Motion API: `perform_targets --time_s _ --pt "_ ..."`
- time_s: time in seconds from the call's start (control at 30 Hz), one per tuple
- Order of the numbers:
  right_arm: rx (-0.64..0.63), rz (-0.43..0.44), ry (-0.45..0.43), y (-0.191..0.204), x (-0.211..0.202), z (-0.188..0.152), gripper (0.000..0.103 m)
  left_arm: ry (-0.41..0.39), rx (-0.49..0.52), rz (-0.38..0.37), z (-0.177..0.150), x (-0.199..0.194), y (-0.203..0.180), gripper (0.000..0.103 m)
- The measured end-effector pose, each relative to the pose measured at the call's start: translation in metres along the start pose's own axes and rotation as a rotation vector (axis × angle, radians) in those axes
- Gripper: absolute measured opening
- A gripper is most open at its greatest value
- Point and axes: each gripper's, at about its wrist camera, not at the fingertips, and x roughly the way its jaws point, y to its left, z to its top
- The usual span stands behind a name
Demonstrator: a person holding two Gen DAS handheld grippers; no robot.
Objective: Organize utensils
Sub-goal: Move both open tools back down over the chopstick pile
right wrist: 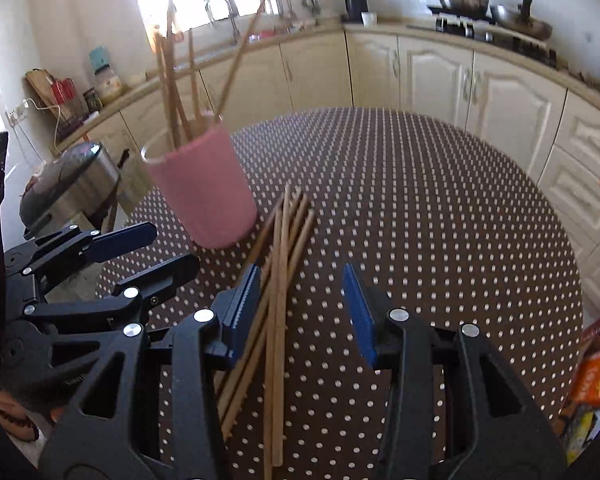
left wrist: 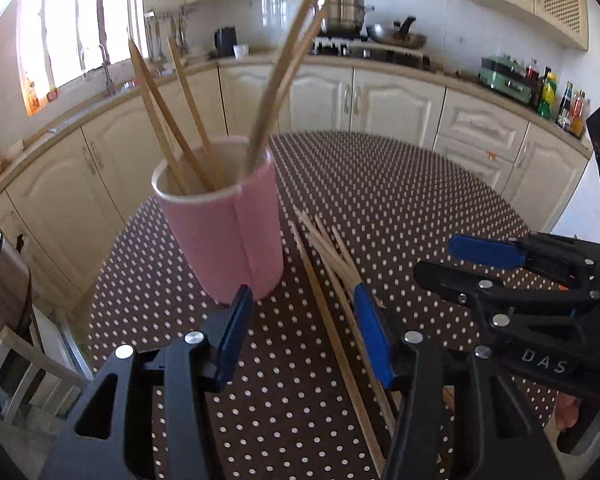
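Standing on the dotted table (left wrist: 400, 200), the pink cup (left wrist: 224, 232) held several chopsticks (left wrist: 188, 136) leaning out of it. More loose chopsticks (right wrist: 278, 280) lay just right of the cup. We held the left gripper (left wrist: 304, 320) with jaws apart near the cup, and the right gripper (right wrist: 300, 304) apart over the loose sticks.

Matt pink paper cup (left wrist: 224, 232), bare wooden chopsticks (right wrist: 278, 300), dotted brown tablecloth (right wrist: 420, 208), glossy cream cabinet doors (left wrist: 396, 100)

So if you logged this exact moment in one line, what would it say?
task: organize utensils | pink cup: upright, holds chopsticks | loose chopsticks: on table beside cup | left gripper: open, empty | right gripper: open, empty
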Motion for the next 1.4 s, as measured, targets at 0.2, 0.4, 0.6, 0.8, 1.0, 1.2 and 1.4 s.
perform_targets --time_s 0.2,0.4,0.6,0.8,1.0,1.2,1.4 --pt "0.004 0.003 0.073 -0.006 0.015 -0.007 0.043 0.095 -0.026 -0.038 -0.008 0.03 -0.002 0.048" --pt "0.017 0.051 0.127 -0.01 0.028 -0.009 0.043 0.157 -0.031 -0.065 -0.01 0.056 -0.006 0.035" --pt "0.027 0.086 0.178 -0.013 0.042 -0.005 0.043 0.156 -0.046 -0.073 -0.008 0.067 -0.004 0.011" --pt "0.04 0.108 0.227 -0.01 0.06 0.002 0.036 0.151 -0.058 -0.095 -0.007 0.073 -0.009 0.011" --pt "0.022 0.098 0.255 -0.001 0.073 0.009 0.036 0.147 -0.07 -0.102 -0.009 0.065 -0.001 0.011" --pt "-0.021 0.049 0.268 0.017 0.083 0.017 0.034 0.147 -0.071 -0.104 -0.008 0.065 0.005 0.011" --pt "-0.029 0.03 0.319 0.02 0.09 0.026 0.034 0.162 -0.075 -0.1 -0.003 0.07 0.008 0.011"
